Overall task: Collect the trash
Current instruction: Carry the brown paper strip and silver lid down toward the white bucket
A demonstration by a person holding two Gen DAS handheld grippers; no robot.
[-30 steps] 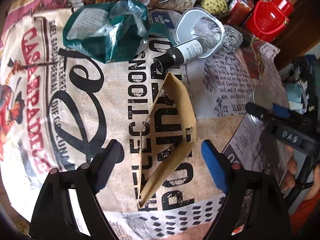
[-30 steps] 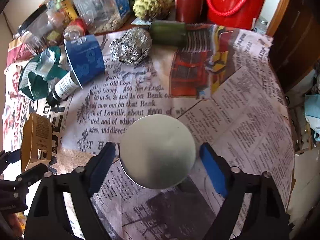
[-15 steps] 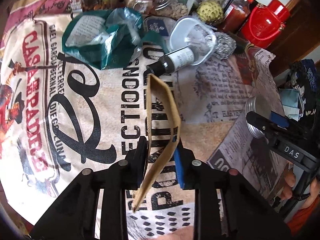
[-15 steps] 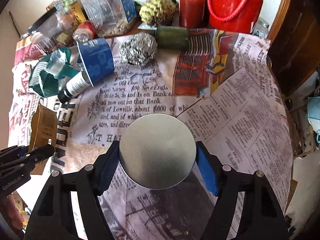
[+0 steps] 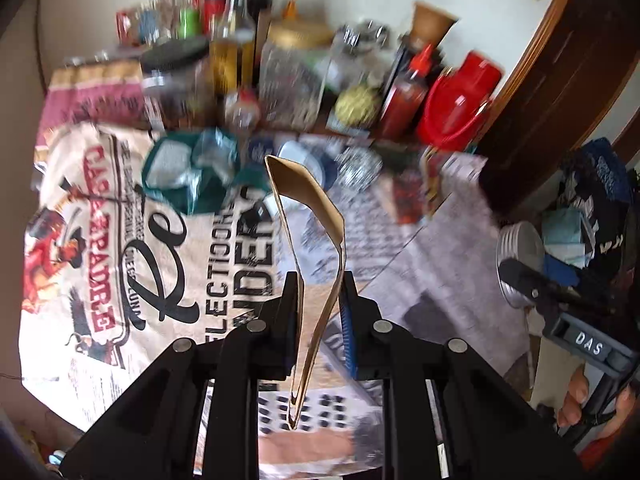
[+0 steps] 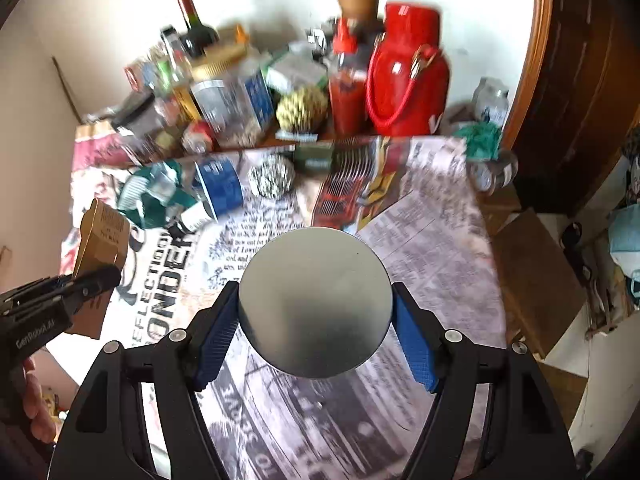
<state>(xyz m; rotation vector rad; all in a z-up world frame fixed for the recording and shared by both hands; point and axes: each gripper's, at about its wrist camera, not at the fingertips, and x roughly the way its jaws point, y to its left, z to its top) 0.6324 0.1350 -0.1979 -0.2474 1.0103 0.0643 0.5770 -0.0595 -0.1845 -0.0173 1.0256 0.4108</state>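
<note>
Trash was in both tools: the left gripper (image 5: pixel 320 304) pinched a flattened cardboard box (image 5: pixel 308 216), the right gripper (image 6: pixel 314 320) clamped a tin can (image 6: pixel 315 303), both above the table's (image 6: pixel 432 240) near edge. Firm squeezes mattered; thin card could slip.

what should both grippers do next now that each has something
Probably carry both loads off toward a bin, which isn't in view. The left gripper is shut on the flattened cardboard box, and the right gripper is shut on the metal can. Foil ball and green wrapper remain on the table for later.
</note>
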